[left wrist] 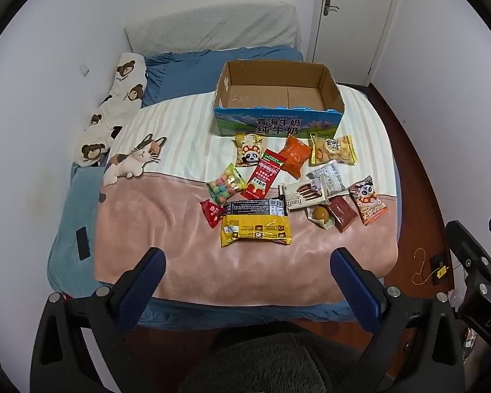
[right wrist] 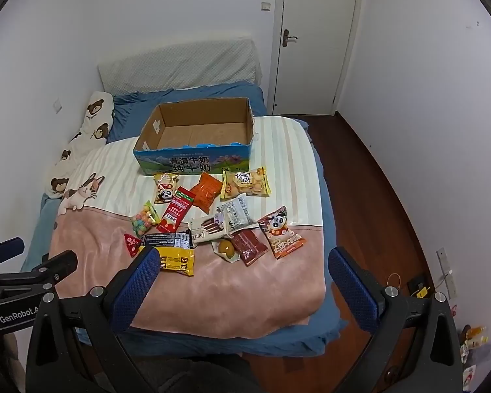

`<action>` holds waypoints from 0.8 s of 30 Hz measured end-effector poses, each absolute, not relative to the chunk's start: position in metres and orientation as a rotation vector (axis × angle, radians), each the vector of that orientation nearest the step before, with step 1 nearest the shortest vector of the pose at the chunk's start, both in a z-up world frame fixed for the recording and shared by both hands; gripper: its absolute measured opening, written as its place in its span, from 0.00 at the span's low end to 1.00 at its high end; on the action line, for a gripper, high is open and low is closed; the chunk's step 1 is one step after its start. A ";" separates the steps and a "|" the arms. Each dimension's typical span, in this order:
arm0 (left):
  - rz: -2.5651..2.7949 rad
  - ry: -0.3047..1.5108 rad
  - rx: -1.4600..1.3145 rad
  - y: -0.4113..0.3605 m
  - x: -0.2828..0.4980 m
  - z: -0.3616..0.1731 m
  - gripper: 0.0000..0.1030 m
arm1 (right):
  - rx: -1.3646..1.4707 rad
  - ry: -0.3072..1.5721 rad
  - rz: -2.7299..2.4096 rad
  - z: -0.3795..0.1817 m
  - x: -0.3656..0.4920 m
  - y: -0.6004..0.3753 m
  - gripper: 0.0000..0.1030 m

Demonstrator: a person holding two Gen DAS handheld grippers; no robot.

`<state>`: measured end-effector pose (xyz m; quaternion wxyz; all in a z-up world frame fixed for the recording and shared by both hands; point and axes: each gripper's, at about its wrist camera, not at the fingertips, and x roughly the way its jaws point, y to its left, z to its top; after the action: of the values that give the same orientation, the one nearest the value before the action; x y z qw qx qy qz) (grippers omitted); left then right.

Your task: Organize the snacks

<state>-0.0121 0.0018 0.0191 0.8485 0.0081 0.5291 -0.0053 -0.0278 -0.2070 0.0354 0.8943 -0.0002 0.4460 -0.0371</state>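
Grippers (left wrist: 247, 273) (right wrist: 244, 270) agape, Franzzi box (left wrist: 306, 195) (sideways)

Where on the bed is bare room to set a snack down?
Free: pink blanket between the yellow packet and the bed's near edge, and the striped part beside the cat print. The cardboard box is empty. Crowded: just before the box.

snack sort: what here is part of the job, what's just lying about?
Job:
- cardboard box, empty
- yellow packet
- orange packet
- biscuit bag
- candy bag
- left tool and right tool, both open, holding nothing

Lying about:
- bear pillow
- cat blanket
- black phone
- door
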 end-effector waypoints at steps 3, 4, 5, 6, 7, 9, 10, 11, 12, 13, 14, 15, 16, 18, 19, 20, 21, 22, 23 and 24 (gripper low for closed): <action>-0.015 1.112 0.015 0.001 -0.013 0.020 1.00 | 0.000 0.924 -0.078 0.037 -0.030 -0.208 1.00; -0.016 1.110 0.015 0.001 -0.014 0.020 1.00 | 0.000 0.924 -0.080 0.037 -0.030 -0.208 1.00; -0.018 1.107 0.015 0.001 -0.015 0.021 1.00 | 0.001 0.924 -0.079 0.037 -0.030 -0.208 1.00; -0.018 1.105 0.015 0.002 -0.015 0.022 1.00 | 0.001 0.924 -0.078 0.037 -0.030 -0.208 1.00; -0.019 1.105 0.014 0.002 -0.015 0.022 1.00 | 0.000 0.923 -0.080 0.038 -0.031 -0.207 1.00; -0.019 1.105 0.013 0.003 -0.016 0.024 1.00 | -0.001 0.923 -0.079 0.038 -0.031 -0.206 1.00; -0.020 1.105 0.013 0.003 -0.015 0.024 1.00 | 0.001 0.922 -0.078 0.039 -0.032 -0.206 1.00; -0.019 1.104 0.014 0.003 -0.015 0.024 1.00 | 0.002 0.922 -0.078 0.039 -0.032 -0.207 1.00; -0.019 1.104 0.014 0.003 -0.015 0.024 1.00 | 0.002 0.923 -0.078 0.039 -0.032 -0.207 1.00; -0.019 1.104 0.012 0.004 -0.015 0.024 1.00 | 0.002 0.924 -0.078 0.039 -0.033 -0.207 1.00; -0.020 1.104 0.011 0.004 -0.015 0.024 1.00 | 0.004 0.925 -0.077 0.040 -0.033 -0.208 1.00; -0.022 1.102 0.012 0.004 -0.016 0.025 1.00 | 0.005 0.927 -0.078 0.040 -0.033 -0.208 1.00; -0.021 1.100 0.014 0.003 -0.016 0.026 1.00 | 0.005 0.927 -0.079 0.040 -0.034 -0.208 1.00; -0.022 1.096 0.013 0.003 -0.018 0.029 1.00 | 0.008 0.928 -0.078 0.040 -0.035 -0.208 1.00; -0.022 1.096 0.015 0.001 -0.019 0.030 1.00 | 0.010 0.927 -0.078 0.040 -0.036 -0.209 1.00; -0.022 1.096 0.015 0.001 -0.019 0.031 1.00 | 0.010 0.925 -0.078 0.041 -0.036 -0.209 1.00; -0.023 1.095 0.016 0.001 -0.020 0.031 1.00 | 0.013 0.924 -0.078 0.040 -0.037 -0.209 1.00; -0.022 1.096 0.017 0.001 -0.019 0.030 1.00 | 0.016 0.925 -0.078 0.040 -0.037 -0.210 1.00; -0.023 1.095 0.019 0.001 -0.019 0.031 1.00 | 0.017 0.926 -0.078 0.040 -0.038 -0.209 1.00; -0.022 1.095 0.016 0.001 -0.019 0.030 1.00 | 0.018 0.926 -0.078 0.040 -0.039 -0.210 1.00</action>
<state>-0.0194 0.0014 0.0300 0.8537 0.0075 0.5207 -0.0105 -0.0388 -0.2095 0.0396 0.8939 0.0087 0.4465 -0.0378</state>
